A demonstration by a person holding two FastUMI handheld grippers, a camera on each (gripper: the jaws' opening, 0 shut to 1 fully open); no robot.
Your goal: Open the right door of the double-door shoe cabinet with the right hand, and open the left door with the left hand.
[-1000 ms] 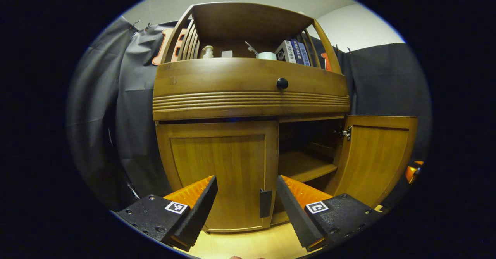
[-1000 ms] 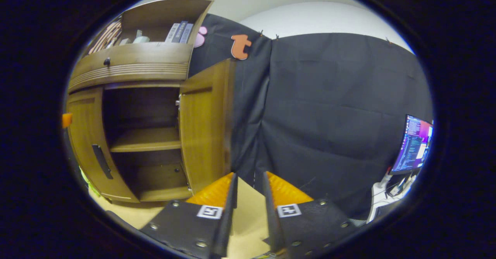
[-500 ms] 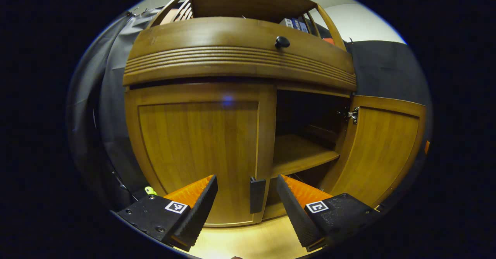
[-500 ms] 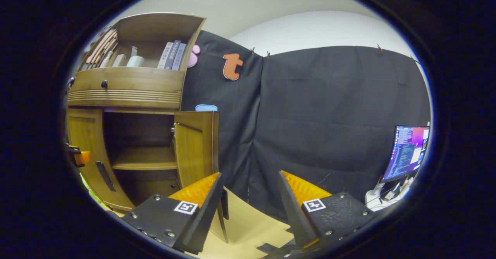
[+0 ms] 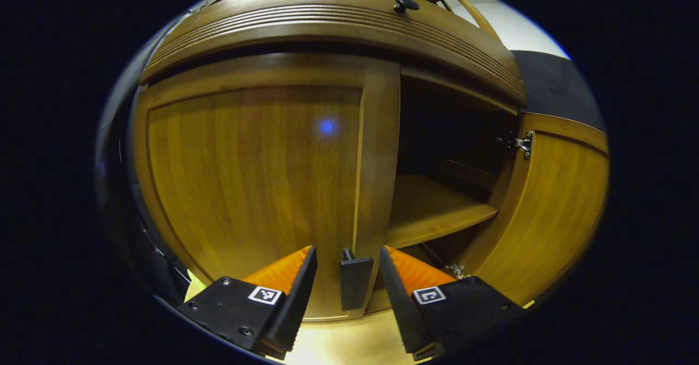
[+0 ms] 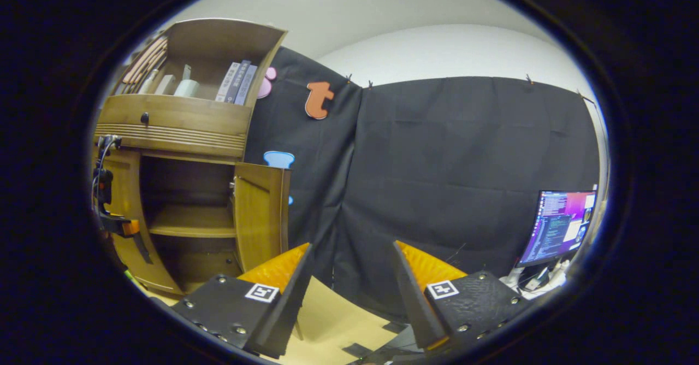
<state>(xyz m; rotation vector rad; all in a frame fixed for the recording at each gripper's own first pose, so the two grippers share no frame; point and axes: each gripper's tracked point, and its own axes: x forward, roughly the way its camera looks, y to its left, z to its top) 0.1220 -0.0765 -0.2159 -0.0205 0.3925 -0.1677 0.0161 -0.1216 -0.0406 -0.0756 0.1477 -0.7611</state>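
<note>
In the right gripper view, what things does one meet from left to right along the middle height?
left gripper → shelf in the shoe cabinet → open right door → black cloth wall → monitor.

Left tool (image 5: pixel 343 286): 2 wedge fingers, square marker tags, screws.

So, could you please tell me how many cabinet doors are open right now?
1. The right door is swung open, showing the shelf. The left door is shut, its handle between the left gripper fingers.
</note>
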